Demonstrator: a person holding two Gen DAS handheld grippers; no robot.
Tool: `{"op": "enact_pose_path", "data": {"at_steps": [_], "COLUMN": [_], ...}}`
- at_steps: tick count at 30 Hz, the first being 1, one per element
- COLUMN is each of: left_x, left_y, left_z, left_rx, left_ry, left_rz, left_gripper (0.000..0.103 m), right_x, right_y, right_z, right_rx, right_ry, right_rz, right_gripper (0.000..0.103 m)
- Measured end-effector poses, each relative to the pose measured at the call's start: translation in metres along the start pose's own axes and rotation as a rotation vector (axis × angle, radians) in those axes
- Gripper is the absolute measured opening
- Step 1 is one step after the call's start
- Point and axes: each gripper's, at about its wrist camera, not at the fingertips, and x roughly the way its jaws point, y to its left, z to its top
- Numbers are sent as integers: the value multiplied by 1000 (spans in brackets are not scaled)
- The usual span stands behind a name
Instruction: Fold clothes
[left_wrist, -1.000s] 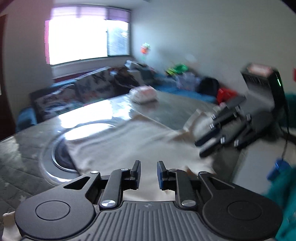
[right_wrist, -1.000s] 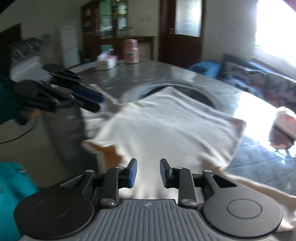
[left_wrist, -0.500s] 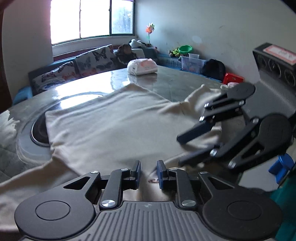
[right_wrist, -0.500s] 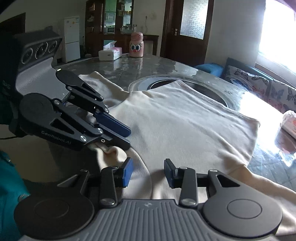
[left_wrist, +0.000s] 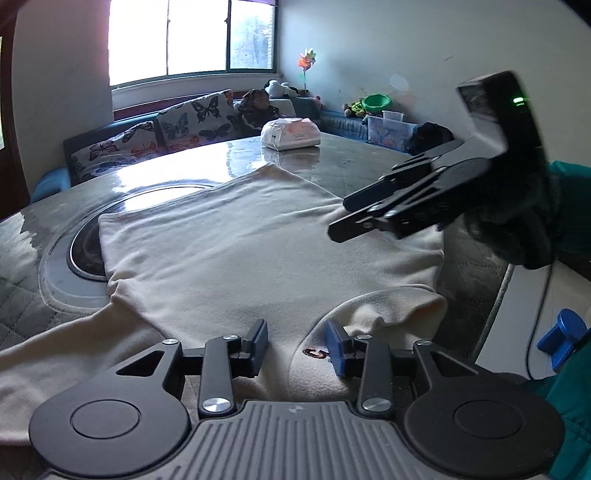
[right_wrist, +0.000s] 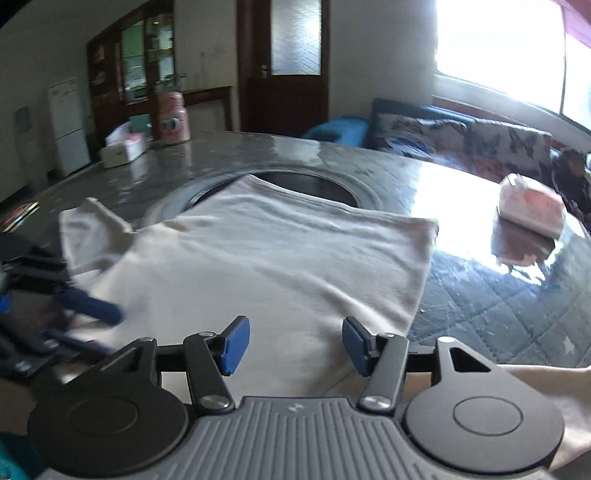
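Observation:
A cream long-sleeved shirt (left_wrist: 240, 258) lies spread flat on the grey marble table (left_wrist: 351, 166), its neck opening (left_wrist: 388, 306) toward the near edge. My left gripper (left_wrist: 297, 347) is open just above the fabric beside the neck, nothing between its blue pads. My right gripper (left_wrist: 354, 214) hovers above the shirt's right side, fingers pointing left. In the right wrist view the right gripper (right_wrist: 295, 345) stands wide open over the shirt (right_wrist: 277, 258). The left gripper (right_wrist: 92, 306) shows blurred at the left. One sleeve (right_wrist: 88, 229) lies bunched at the left.
A round recessed burner (left_wrist: 85, 251) sits partly under the shirt. A tissue pack (left_wrist: 290, 133) lies at the table's far side. A pink bottle (right_wrist: 171, 116) and tissue box (right_wrist: 122, 146) stand at another edge. A butterfly-print sofa (left_wrist: 166, 129) lines the window wall; a blue stool (left_wrist: 561, 338) is beside the table.
Both grippers have opened wider. The right gripper has risen from the neck area and moved off to the right. The shirt now lies flatter.

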Motion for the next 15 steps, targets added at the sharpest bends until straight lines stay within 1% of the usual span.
{"op": "enact_pose_path", "data": {"at_steps": [1,3,10,15], "left_x": [-1,-1,-1,-2], "left_y": [0,0,1,0], "left_z": [0,-1,-2,-2], "left_rx": [-7,-13,-17,-21], "left_ry": [-2,-8,-11,-12], "left_rz": [1,0,-6,-4], "left_gripper": [41,42,44,44], "right_x": [5,14,10,28], "right_y": [-4,-11,-16,-23], "right_z": [0,-1,10,18], "right_rx": [12,36,57,64], "right_ry": [6,17,-12,15], "right_rz": [-8,-23,-26,-24], "right_gripper": [57,61,62,62]}}
